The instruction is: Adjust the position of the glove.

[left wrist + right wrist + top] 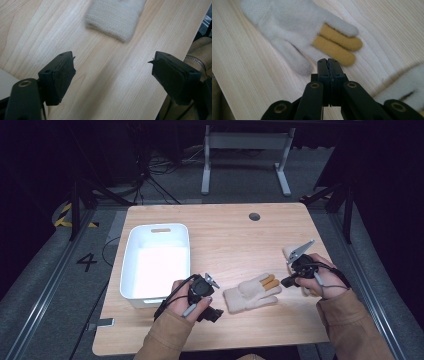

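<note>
I see the cream glove point(252, 292) lying flat on the tabletop point(225, 235), roughly midway between my two hands, its cuff toward the left gripper and its fingers toward the right one; two of its fingers are mustard yellow point(337, 46), the rest pale cream. In the left gripper view the ribbed cuff point(113, 18) lies ahead of the jaws, apart from them, slightly blurred. My left gripper point(112, 72) has its jaws spread wide with bare wood between them and nothing held; from the high view it sits just beside the glove's cuff end, near the front corner of the white bin point(157, 262). My right gripper point(329, 62) has its jaws pressed together with nothing caught between them, its tip just short of the yellow fingertips, whether touching them or not I cannot tell. A second cream glove point(404, 87) shows blurred at the lower right of the right gripper view, and in the high view a bit of it peeks out beyond my right hand point(312, 275). The white bin stands on the left part of the tabletop, well apart from the right gripper. Tan sleeves point(350, 322) cover both forearms.
</note>
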The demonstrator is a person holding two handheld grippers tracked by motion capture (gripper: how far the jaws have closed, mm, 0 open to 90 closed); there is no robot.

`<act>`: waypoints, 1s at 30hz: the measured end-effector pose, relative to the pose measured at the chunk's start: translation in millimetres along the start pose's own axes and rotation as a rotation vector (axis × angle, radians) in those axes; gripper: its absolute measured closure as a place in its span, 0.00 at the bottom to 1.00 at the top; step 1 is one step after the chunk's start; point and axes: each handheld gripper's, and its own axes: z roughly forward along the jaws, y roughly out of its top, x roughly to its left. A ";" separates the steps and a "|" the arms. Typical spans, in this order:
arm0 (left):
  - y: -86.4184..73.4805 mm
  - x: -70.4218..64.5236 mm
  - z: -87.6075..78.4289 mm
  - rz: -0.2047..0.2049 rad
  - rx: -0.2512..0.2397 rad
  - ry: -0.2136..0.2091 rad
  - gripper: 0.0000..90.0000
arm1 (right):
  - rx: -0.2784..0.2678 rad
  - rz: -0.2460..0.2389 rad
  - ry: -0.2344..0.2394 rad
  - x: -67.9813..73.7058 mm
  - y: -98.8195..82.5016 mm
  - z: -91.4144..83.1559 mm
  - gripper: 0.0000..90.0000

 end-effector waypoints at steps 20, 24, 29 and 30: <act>-20.2 -1.4 -6.3 0.003 0.020 -0.003 0.22 | -0.099 0.006 -0.026 -11.8 31.2 37.4 1.00; -22.1 -1.8 -5.8 0.008 0.031 -0.004 0.21 | -0.111 0.020 -0.021 -14.4 33.6 46.9 1.00; -22.4 -1.9 -5.2 0.005 0.032 0.002 0.22 | -0.125 0.021 -0.039 -18.2 34.0 55.4 1.00; -22.5 -1.9 -5.0 0.005 0.033 0.002 0.22 | -0.136 0.024 -0.044 -19.1 33.7 56.8 1.00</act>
